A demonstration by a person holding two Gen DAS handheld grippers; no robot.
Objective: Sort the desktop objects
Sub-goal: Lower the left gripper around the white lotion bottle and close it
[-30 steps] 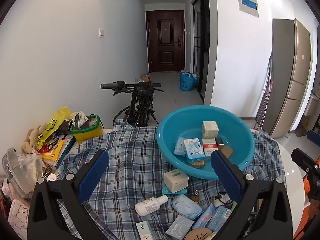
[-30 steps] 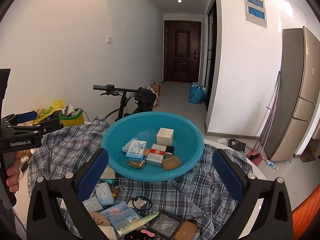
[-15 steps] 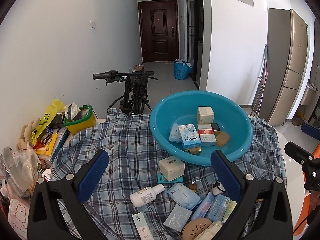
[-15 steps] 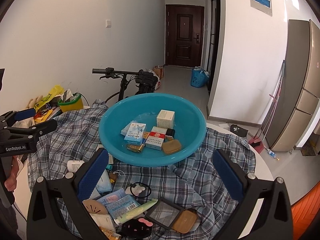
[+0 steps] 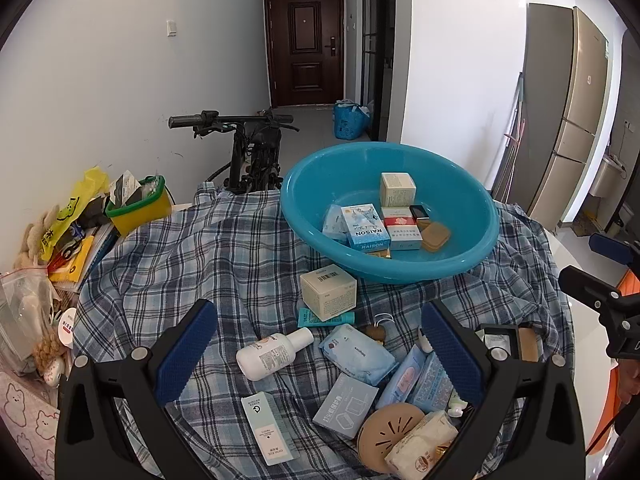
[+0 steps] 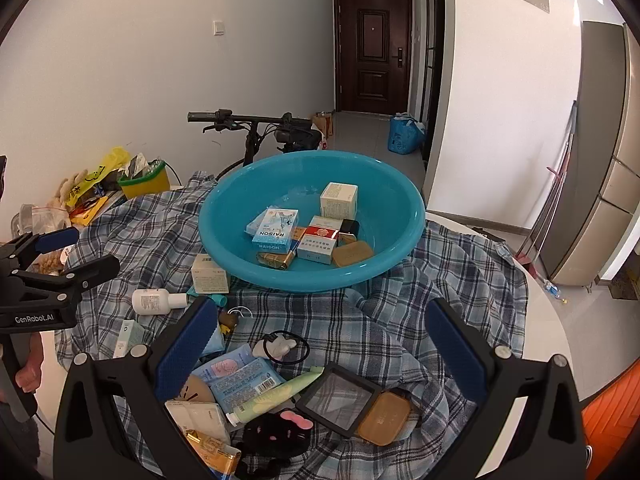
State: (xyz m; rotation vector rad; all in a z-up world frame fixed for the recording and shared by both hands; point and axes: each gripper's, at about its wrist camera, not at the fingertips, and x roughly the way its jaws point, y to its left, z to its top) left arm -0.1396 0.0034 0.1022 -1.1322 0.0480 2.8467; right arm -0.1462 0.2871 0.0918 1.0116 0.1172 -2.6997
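Two handheld grippers hung spread wide and empty over a table draped in a checked cloth [image 5: 224, 264]. At the cloth's centre sat a big teal basin [image 5: 390, 210], already holding several small boxes. Just in front of the basin stood a cream carton [image 5: 329, 291]; nearer still lay a white bottle [image 5: 273, 353] on its side, soft tissue packs and a round tan compact [image 5: 390, 426]. The left gripper [image 5: 316, 354] hovered above the bottle, the right gripper [image 6: 316, 350] above a black-framed mirror [image 6: 338, 399]. The bottle looked light, smooth and apt to roll, so it was probably best pinched across its body.
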